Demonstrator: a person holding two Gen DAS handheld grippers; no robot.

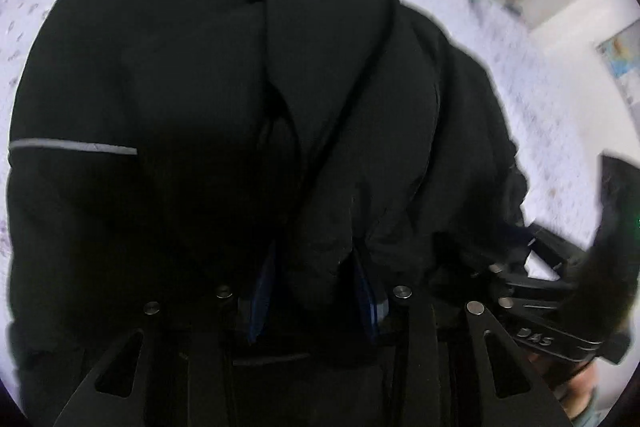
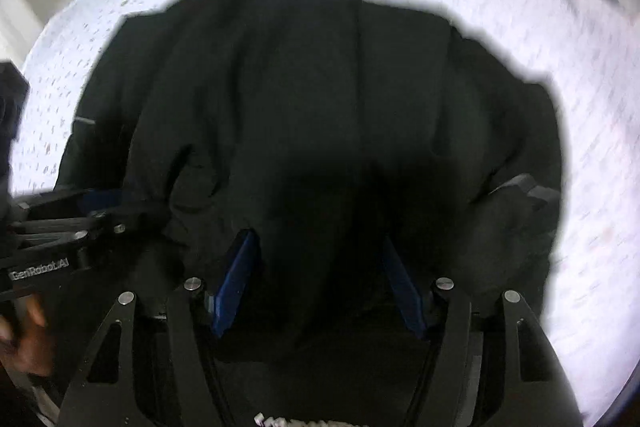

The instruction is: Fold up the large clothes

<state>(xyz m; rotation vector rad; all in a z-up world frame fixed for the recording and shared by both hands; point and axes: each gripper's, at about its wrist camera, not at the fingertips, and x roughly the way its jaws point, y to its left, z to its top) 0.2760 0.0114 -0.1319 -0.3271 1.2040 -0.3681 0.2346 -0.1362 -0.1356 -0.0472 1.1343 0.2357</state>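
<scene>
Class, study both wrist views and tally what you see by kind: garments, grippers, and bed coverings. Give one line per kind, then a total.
Garments: 1, the bulky black padded jacket with a grey reflective stripe.
Grippers: 2, the left gripper and right gripper, both with blue-padded fingers pinching jacket fabric.
Bed coverings: 1, the white speckled bedsheet.
Total: 4

Left gripper (image 1: 316,291) and right gripper (image 2: 320,283) sit side by side, each pinching black fabric.

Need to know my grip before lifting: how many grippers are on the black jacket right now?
2. The left gripper has black jacket fabric bunched between its blue pads; the right gripper does too, beside it at the near edge. How firmly each is clamped is unclear.
</scene>
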